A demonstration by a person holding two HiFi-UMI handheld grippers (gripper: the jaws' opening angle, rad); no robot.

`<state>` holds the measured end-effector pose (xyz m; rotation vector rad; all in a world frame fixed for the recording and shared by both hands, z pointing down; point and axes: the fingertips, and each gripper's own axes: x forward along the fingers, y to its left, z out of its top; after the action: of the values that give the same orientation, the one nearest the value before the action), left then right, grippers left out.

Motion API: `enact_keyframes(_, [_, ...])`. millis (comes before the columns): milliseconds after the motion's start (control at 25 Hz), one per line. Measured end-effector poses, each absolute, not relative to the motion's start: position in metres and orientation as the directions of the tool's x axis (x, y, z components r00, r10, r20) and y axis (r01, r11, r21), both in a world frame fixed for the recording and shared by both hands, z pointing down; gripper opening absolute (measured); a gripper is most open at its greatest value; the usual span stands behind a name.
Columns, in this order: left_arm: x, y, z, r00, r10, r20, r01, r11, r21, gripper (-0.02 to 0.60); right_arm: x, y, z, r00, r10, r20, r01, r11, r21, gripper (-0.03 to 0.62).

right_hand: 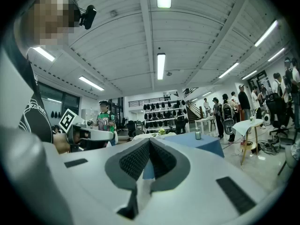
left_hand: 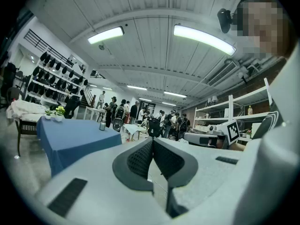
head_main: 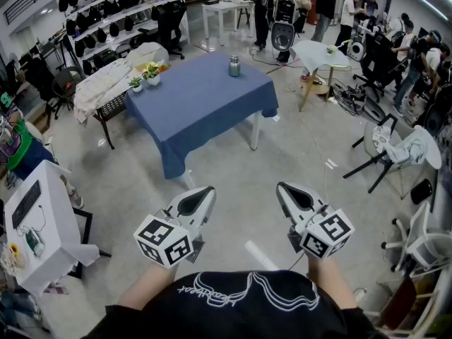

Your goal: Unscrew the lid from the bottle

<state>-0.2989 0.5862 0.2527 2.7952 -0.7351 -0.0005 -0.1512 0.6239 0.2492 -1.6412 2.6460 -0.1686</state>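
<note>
Rectangular table under a blue cloth (head_main: 205,104) stands well ahead of you. Your white left gripper (head_main: 200,196) and white right gripper (head_main: 288,191) point level, jaws pressed together, nothing between them. Small silvery metal bottle (head_main: 234,66), lid on, stands upright near the table's far edge.

The blue-clothed table (head_main: 205,108) bears a bottle (head_main: 234,66) and seemingly potted plants (head_main: 150,72).

Blue tablecloth (head_main: 205,111) among greys

Bottle (head_main: 234,66) silvery; left gripper (head_main: 208,190) and right gripper (head_main: 282,187) pale grey, dark pads, black-and-white square-patterned cubes; shirt (head_main: 233,306) black, white wavy lines; floor (head_main: 127,175) grey.
</note>
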Motion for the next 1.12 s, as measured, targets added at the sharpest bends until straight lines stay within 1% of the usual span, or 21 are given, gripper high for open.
enact_keyframes(440, [-0.277, 0.588, 0.258, 0.880, -0.468, 0.076, -0.472, -0.850, 0.235, 0.003, -0.123, 0.625, 0.262, -0.410, -0.911, 0.040, -0.907, 0.403, -0.121, 0.003])
enact_keyframes(680, [-0.261, 0.579, 0.254, 0.884, -0.461, 0.075, -0.466, -0.857, 0.220, 0.005, -0.098, 0.619, 0.256, -0.385, -0.923, 0.015, -0.916, 0.381, -0.125, 0.003])
enact_keyframes(720, [-0.257, 0.578, 0.255, 0.885, -0.459, 0.081, -0.465, -0.860, 0.210, 0.005, -0.092, 0.619, 0.256, -0.383, -0.924, 0.015, -0.917, 0.378, -0.126, 0.026])
enact_keyframes(760, [-0.253, 0.577, 0.256, 0.884, -0.460, 0.086, -0.468, -0.861, 0.199, 0.005, -0.086, 0.619, 0.256, -0.381, -0.924, 0.014, -0.918, 0.377, -0.124, 0.075])
enact_keyframes(880, [-0.242, 0.572, 0.254, 0.881, -0.466, 0.086, -0.474, -0.864, 0.174, 0.006, -0.072, 0.615, 0.253, -0.382, -0.924, 0.006, -0.919, 0.380, -0.107, 0.126])
enact_keyframes(960, [-0.235, 0.570, 0.254, 0.884, -0.460, 0.083, -0.467, -0.868, 0.166, 0.015, -0.067, 0.614, 0.251, -0.392, -0.920, 0.001, -0.916, 0.390, -0.093, 0.176])
enact_keyframes(1040, [-0.228, 0.567, 0.256, 0.887, -0.454, 0.086, -0.462, -0.873, 0.156, 0.092, -0.061, 0.613, 0.251, -0.396, -0.918, -0.007, -0.915, 0.395, -0.078, 0.215])
enact_keyframes(1120, [-0.222, 0.564, 0.260, 0.887, -0.453, 0.088, -0.462, -0.875, 0.148, 0.124, -0.054, 0.611, 0.250, -0.392, -0.920, -0.016, -0.917, 0.392, -0.071, 0.238])
